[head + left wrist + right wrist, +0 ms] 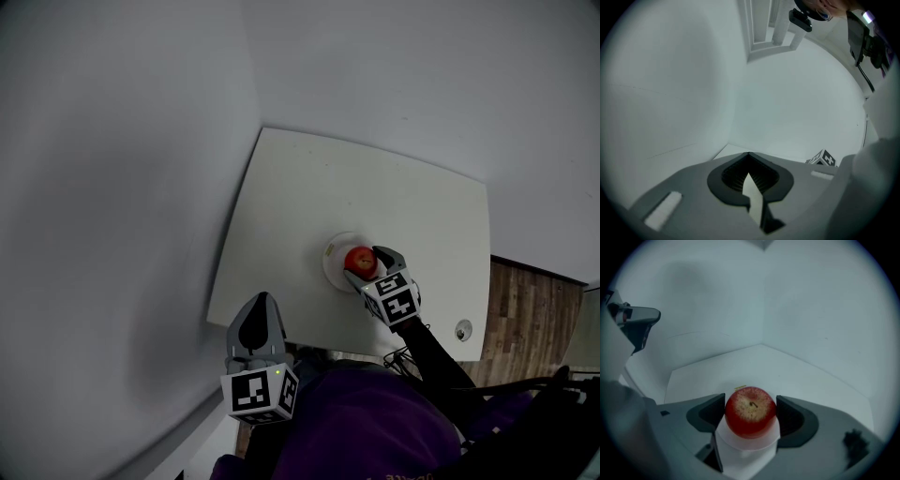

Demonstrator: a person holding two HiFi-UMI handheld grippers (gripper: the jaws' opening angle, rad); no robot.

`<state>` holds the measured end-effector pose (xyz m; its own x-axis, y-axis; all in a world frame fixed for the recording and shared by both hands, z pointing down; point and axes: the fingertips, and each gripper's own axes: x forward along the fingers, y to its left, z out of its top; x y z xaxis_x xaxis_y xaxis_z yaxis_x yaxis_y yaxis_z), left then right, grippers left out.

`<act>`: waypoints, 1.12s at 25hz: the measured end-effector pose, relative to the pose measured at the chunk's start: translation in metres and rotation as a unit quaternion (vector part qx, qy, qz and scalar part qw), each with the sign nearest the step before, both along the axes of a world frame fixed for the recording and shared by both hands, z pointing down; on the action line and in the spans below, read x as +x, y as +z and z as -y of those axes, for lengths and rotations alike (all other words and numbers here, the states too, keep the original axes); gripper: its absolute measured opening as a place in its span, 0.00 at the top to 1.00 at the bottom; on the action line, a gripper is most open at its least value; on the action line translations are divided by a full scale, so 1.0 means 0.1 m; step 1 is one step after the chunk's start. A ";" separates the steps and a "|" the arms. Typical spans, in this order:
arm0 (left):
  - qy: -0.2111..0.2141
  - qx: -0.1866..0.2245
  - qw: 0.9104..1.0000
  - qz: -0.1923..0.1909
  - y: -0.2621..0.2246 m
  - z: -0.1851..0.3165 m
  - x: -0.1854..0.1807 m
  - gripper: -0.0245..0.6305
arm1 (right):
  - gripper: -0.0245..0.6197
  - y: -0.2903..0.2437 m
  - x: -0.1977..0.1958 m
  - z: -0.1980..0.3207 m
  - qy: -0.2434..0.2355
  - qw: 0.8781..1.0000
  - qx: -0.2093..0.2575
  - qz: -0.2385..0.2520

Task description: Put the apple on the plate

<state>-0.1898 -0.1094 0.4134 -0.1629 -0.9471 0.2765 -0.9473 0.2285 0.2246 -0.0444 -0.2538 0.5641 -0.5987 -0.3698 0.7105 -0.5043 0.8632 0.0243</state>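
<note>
- Right gripper [751,405]: jaws closed onto the apple [751,411], one dark pad against each side of it. Stem faces up toward the camera.
- Apple: red with a yellowish speckled patch round the stem. It sits directly over the white plate [749,452], whose rim shows under it between the jaws. Whether it is resting on the plate or just clear of it: cannot tell.
- Head view: plate [334,261] lies on the white table [309,187], nearer the near edge than the far one. The apple [359,260] is over the plate's right part, and the right gripper [372,265] reaches in from the near right.
- Left gripper [749,157]: jaws brought together, tips meeting in a point, nothing between them. It points at the bare grey wall [670,84].
- Head view: left gripper [262,306] hangs at the table's near-left edge, well apart from the plate.
- Other: small round fitting [463,329] in the table's near-right corner; wooden floor [525,309] to the right of the table; the person's purple garment [375,431] at the bottom.
</note>
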 end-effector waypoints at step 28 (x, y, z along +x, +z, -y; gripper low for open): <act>0.028 -0.006 1.000 -0.009 0.04 0.17 0.00 0.95 | 0.43 -0.05 -0.09 -0.04 -0.015 1.000 -0.003 0.019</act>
<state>-0.1896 -0.1264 0.4175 -0.1055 -0.9509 0.2909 -0.9544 0.1790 0.2391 -0.0537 -0.2502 0.5589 -0.6353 -0.3478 0.6895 -0.4793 0.8776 0.0011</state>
